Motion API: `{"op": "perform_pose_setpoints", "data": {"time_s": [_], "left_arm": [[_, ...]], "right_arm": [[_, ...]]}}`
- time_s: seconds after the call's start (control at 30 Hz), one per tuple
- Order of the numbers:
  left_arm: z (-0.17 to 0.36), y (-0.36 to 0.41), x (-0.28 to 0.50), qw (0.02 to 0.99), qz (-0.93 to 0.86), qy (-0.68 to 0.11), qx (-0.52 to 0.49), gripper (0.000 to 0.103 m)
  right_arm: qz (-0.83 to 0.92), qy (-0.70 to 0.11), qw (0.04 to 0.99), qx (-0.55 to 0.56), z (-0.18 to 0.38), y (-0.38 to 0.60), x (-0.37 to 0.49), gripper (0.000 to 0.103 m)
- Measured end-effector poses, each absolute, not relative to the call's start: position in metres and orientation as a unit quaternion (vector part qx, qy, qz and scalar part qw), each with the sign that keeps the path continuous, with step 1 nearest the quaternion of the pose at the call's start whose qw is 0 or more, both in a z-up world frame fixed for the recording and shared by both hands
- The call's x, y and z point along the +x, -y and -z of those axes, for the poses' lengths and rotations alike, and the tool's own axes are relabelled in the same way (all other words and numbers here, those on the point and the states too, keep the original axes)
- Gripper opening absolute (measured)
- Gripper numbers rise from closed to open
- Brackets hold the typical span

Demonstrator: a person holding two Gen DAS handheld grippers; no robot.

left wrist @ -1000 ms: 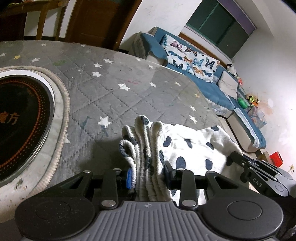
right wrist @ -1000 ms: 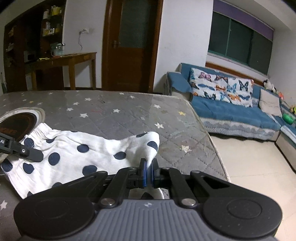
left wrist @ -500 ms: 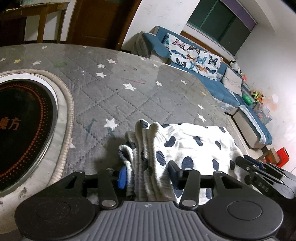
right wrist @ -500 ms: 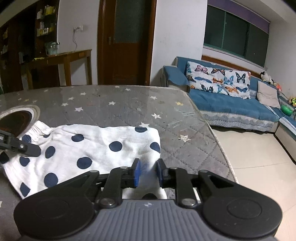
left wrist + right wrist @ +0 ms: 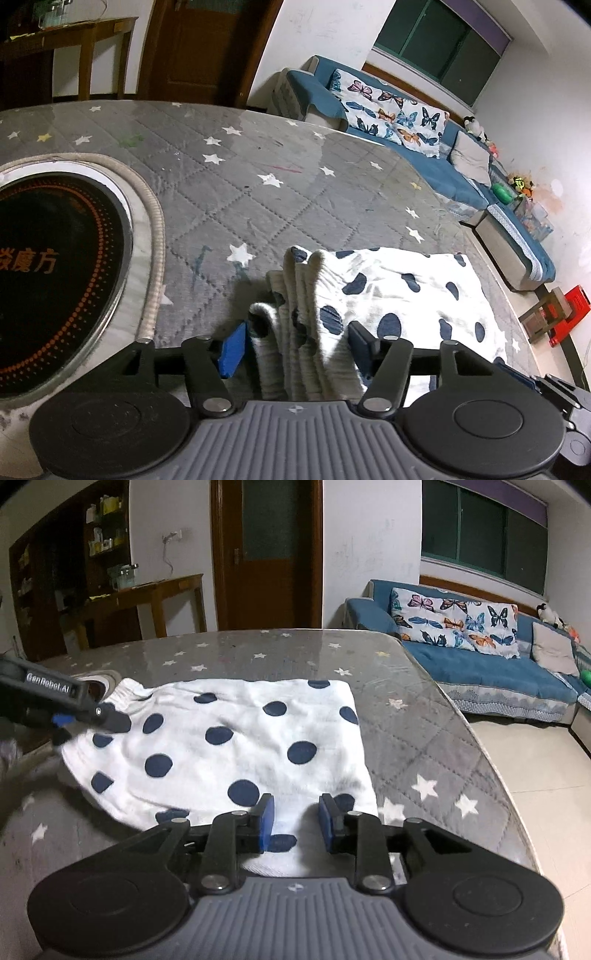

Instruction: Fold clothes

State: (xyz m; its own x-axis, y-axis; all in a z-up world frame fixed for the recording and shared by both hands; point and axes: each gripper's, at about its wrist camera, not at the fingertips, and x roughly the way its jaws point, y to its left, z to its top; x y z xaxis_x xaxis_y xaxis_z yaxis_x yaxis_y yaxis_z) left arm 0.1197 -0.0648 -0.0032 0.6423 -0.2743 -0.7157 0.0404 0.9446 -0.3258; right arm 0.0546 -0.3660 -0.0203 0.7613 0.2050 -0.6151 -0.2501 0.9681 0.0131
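White cotton-like garment (image 5: 240,746) with navy dots, lying flat near the right edge of my quilted grey table (image 5: 424,716); elastic waistband bunched at its left end, hem at its right. My left gripper (image 5: 295,341) stands wide open around the gathered waistband, gripping nothing; my right gripper (image 5: 295,821) is parted over the hem, likewise holding nothing. Judged soft, light and limp; it should drape and crease readily; best taken at the thick waistband and the hem corners.
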Motion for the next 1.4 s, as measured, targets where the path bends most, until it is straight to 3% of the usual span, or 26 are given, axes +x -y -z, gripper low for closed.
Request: {"op": "perform_pose_setpoints", "data": {"time_s": [0.83, 1.13, 1.4], "left_arm": [[0.0, 0.061, 0.162, 0.901, 0.068, -0.412, -0.114, 0.07], [0.0, 0.058, 0.161, 0.901, 0.07, -0.412, -0.117, 0.073], [-0.012, 0.055, 0.141, 0.909, 0.076, -0.395, -0.107, 0.075]], "right_arm": [[-0.139, -0.357, 0.924, -0.004, 0.018, 0.338, 0.155, 0.035], [-0.136, -0.342, 0.93, 0.008, 0.012, 0.339, 0.15, 0.039], [-0.17, -0.332, 0.928, -0.007, 0.004, 0.322, 0.106, 0.053]]}}
